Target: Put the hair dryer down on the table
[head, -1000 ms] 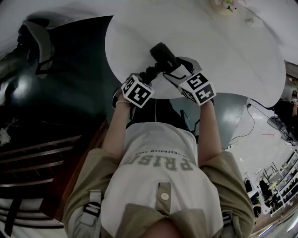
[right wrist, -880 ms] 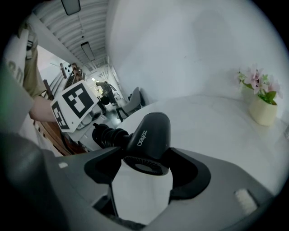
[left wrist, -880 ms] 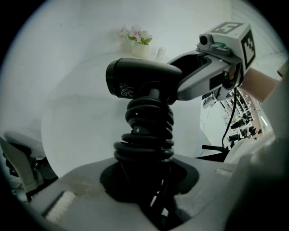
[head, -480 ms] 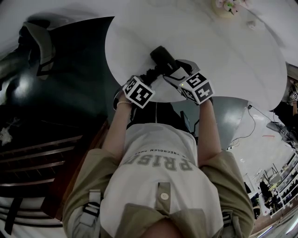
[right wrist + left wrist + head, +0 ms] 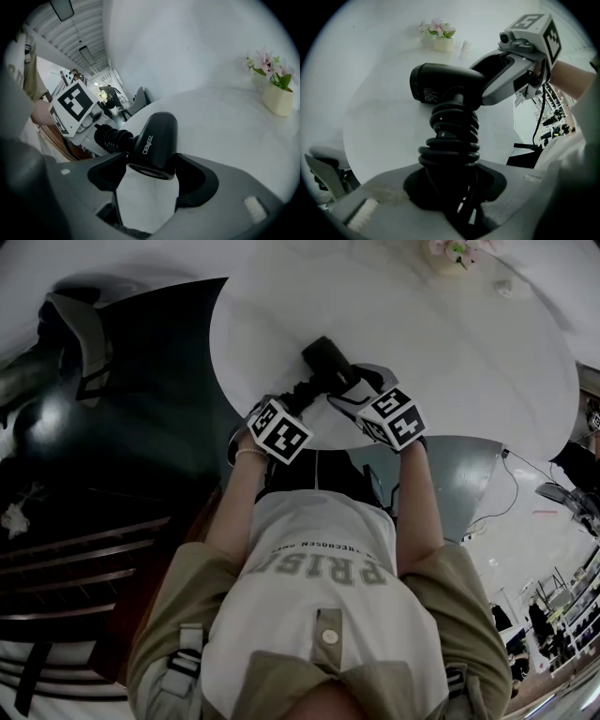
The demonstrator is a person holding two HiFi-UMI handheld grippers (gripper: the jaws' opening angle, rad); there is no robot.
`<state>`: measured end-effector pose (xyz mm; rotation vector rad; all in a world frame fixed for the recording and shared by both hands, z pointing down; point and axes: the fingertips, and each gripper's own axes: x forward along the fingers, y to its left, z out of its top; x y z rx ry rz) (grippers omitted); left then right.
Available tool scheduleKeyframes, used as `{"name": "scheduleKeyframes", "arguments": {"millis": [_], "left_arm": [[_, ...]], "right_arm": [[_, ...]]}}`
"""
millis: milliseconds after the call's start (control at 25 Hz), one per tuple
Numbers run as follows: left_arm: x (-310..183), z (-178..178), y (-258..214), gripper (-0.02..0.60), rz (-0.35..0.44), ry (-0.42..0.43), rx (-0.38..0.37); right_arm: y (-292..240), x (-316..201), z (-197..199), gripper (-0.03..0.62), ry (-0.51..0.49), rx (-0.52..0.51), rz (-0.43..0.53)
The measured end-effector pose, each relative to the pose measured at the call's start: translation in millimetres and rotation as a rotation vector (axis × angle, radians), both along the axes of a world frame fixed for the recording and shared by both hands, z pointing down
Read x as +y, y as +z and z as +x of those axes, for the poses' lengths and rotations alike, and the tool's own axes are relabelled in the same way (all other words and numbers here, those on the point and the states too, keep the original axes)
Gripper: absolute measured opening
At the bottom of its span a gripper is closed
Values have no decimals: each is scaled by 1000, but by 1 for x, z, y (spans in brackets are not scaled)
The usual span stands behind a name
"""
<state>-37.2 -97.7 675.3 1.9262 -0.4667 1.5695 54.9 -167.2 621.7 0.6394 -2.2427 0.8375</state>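
black hair dryer (image 5: 327, 360) sits over the near edge of the round white table (image 5: 450, 343), carried between both tongs. the left tongs (image 5: 450, 190) are pinching its handle from below, the jaws closed in on the part where the black cord (image 5: 452, 136) is wound round it in thick coils. the right tongs (image 5: 150, 176) stand much wider, one jaw against each side of the barrel's rear end, so that the open back of the barrel faces that gripper's camera. the barrel points away from the person, across the table top, and in the left gripper view its nozzle is turned to the left. whether the dryer touches the table or hangs just above it cannot be told from any view. the two marker cubes are side by side close to the table's edge, near the person's chest. a small pale pot of pink flowers (image 5: 277, 96) stands on the far side of the table, well apart from the dryer.
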Motion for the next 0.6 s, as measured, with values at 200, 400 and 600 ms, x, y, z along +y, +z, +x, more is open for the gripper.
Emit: {"name": "scheduleKeyframes", "arguments": {"millis": [200,400,600], "left_arm": [[-1,-6,3,147,56,48,-43],[1,-6,3,163,62,65,-22],[1,-14,4,248,83,102,-42]], "right_arm": [[5,3,-1,331,-2,23,1],[5,4,-1,330,4,24,5],[5,4,0,330,-2,40,18]]}}
